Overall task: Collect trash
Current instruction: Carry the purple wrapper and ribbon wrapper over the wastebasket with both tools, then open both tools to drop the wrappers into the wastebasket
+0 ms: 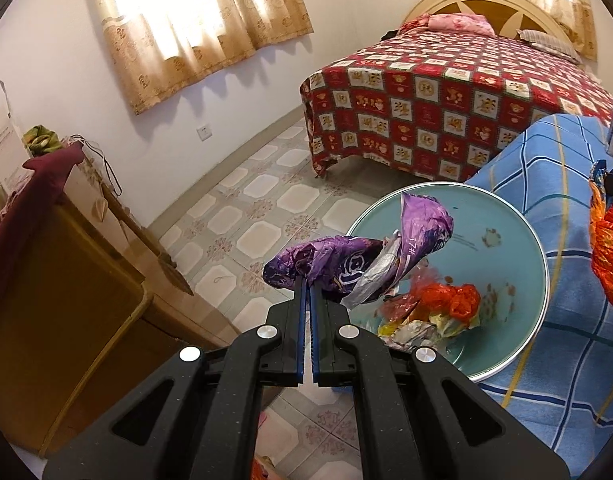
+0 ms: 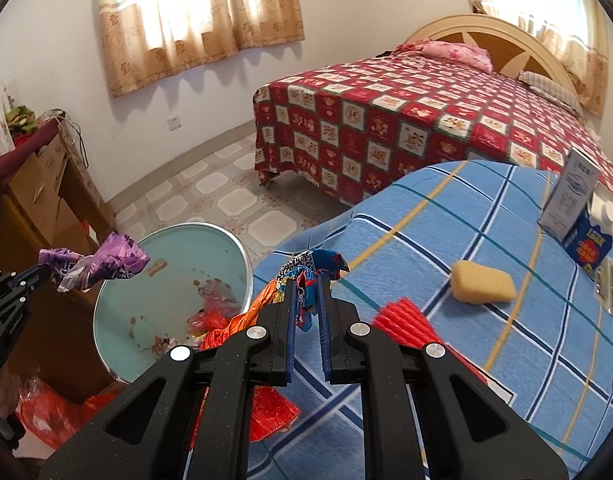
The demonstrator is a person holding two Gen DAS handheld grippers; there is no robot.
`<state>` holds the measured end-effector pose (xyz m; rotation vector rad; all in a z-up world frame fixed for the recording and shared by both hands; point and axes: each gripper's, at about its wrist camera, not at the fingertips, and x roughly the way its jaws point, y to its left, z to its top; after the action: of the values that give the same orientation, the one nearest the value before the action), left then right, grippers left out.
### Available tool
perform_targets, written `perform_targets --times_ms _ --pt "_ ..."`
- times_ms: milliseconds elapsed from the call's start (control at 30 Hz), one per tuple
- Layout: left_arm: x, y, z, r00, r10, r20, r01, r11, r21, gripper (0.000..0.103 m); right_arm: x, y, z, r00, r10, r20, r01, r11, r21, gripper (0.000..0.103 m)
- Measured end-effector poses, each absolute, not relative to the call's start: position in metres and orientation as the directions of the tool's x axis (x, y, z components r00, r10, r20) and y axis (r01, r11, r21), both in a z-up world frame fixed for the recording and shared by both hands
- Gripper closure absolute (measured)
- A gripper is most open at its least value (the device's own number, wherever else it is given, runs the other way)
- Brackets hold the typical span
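Left gripper (image 1: pixel 308 280) clamped on purple wrapper (image 1: pixel 358 256) above teal bin (image 1: pixel 506 240), right gripper (image 2: pixel 306 280) pinching blue-orange wrapper (image 2: pixel 306 268), bin to its left, yellow sponge (image 2: pixel 482 282) to its right

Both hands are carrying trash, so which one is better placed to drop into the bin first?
Left. Its tongs hold the purple wrapper over the bin's opening; the right tongs' wrapper hangs beside it.

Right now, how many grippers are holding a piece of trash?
2: the left gripper pinches a purple wrapper over the bin; the right gripper grips a blue-orange wrapper.
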<state>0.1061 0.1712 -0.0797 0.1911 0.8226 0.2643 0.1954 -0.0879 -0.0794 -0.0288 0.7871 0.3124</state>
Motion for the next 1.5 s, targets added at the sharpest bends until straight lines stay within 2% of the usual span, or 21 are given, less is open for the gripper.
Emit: perform_targets --times_ms 1500 --pt "0.104 0.162 -0.091 0.642 0.28 -0.714 -0.151 0.959 0.24 0.101 0.202 -0.038 -0.074 0.64 0.331 -0.694 -0.382 0.92 0.086 0.092"
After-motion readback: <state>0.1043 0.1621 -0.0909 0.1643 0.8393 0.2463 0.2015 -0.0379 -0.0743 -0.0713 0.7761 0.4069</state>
